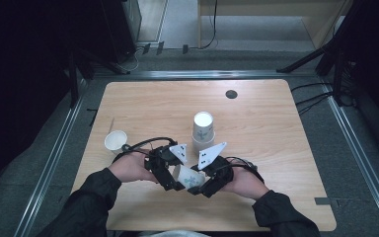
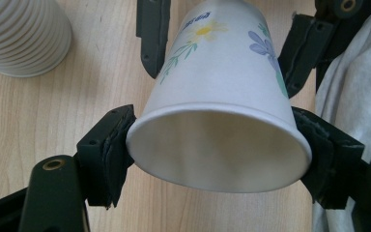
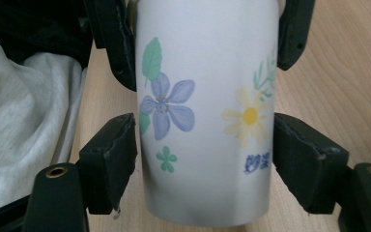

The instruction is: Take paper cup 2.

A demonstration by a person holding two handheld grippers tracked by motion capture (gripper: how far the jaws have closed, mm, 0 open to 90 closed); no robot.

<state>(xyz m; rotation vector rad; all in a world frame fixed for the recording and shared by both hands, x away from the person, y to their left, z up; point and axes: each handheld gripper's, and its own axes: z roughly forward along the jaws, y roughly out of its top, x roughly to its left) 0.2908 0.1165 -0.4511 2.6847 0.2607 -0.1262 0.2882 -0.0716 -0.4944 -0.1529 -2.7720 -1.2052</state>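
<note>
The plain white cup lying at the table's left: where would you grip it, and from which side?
Grip the plain white cup across its rim, coming from above. It seems tipped, mouth facing up toward the camera, apart from the stacked cups, so a straight descent looks unobstructed.

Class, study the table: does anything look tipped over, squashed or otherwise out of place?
Yes. A small white cup lies tipped on its side at the table's left edge, while the stacked cups stand upright. The flowered cup held between both grippers looks undamaged.

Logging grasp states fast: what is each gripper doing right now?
Left gripper: shut on the flowered paper cup, near its rim.
Right gripper: shut on the same cup, near its base.
</note>
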